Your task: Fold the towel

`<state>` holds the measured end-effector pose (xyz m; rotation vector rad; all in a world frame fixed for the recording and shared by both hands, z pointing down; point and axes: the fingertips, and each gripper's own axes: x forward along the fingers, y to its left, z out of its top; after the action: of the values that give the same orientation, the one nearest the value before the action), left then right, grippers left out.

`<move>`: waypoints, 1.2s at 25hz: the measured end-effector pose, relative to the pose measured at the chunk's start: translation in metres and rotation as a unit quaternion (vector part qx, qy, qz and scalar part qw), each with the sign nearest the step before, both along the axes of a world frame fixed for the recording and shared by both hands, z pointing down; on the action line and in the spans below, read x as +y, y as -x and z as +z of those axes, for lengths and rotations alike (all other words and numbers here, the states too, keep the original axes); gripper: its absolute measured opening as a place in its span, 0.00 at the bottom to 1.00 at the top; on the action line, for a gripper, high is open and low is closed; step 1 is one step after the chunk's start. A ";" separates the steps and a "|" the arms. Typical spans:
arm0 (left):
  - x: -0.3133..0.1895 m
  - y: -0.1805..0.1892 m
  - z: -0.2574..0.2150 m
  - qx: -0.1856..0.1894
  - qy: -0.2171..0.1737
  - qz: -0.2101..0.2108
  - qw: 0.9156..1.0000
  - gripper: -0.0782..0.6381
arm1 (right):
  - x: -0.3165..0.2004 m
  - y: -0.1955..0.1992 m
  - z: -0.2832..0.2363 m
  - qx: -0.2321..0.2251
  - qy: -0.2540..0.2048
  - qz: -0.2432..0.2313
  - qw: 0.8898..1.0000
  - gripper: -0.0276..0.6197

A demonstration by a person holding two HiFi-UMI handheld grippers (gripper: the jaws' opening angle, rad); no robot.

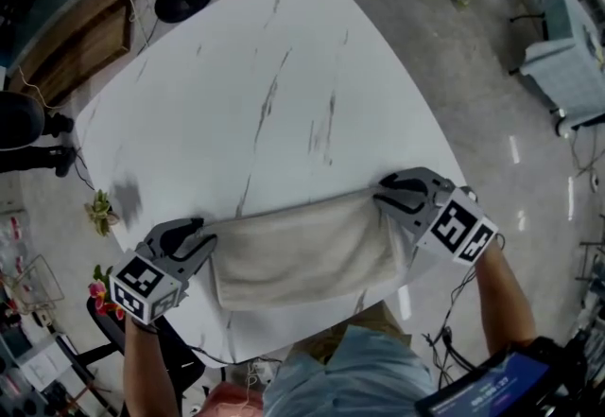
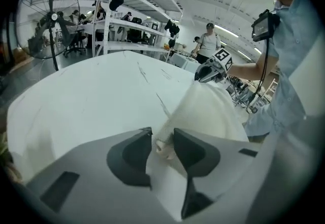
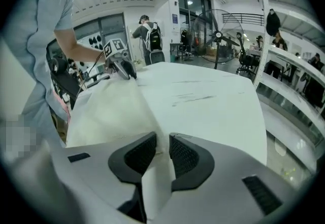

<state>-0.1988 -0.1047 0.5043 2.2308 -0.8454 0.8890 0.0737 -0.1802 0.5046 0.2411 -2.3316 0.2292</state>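
Seeing left gripper [image 2: 162, 141] jaws apart, towel [image 1: 298, 259] corner loose between them. Right gripper [image 3: 162, 149] jaws slightly apart, towel edge between them, unclamped. We have it flat on the worktop [image 1: 265, 75], spanning both jaws.

Towel [image 1: 302, 256] on table [image 1: 284, 75] near edge; left claw [image 1: 206, 243] at left end, right claw [image 1: 381, 197] at right end.

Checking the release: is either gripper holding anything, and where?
Nothing clamped: two corners of the towel lie between the parted jaws of the left gripper and right gripper.
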 end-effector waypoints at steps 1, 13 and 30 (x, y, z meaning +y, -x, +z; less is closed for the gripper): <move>-0.004 0.000 -0.008 0.002 -0.009 -0.009 1.000 0.31 | -0.004 0.001 -0.008 -0.021 0.010 0.007 1.000 0.23; 0.003 -0.069 -0.028 -0.011 -0.047 0.046 0.998 0.21 | 0.027 0.051 -0.021 -0.028 -0.036 -0.053 0.998 0.15; 0.087 -0.081 -0.041 0.021 -0.004 0.055 0.998 0.16 | 0.083 0.004 -0.059 -0.054 -0.023 0.019 0.998 0.14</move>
<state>-0.1175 -0.0176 0.4631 2.3140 -0.7130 0.8863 0.0699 -0.0976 0.4454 0.3014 -2.4429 0.2125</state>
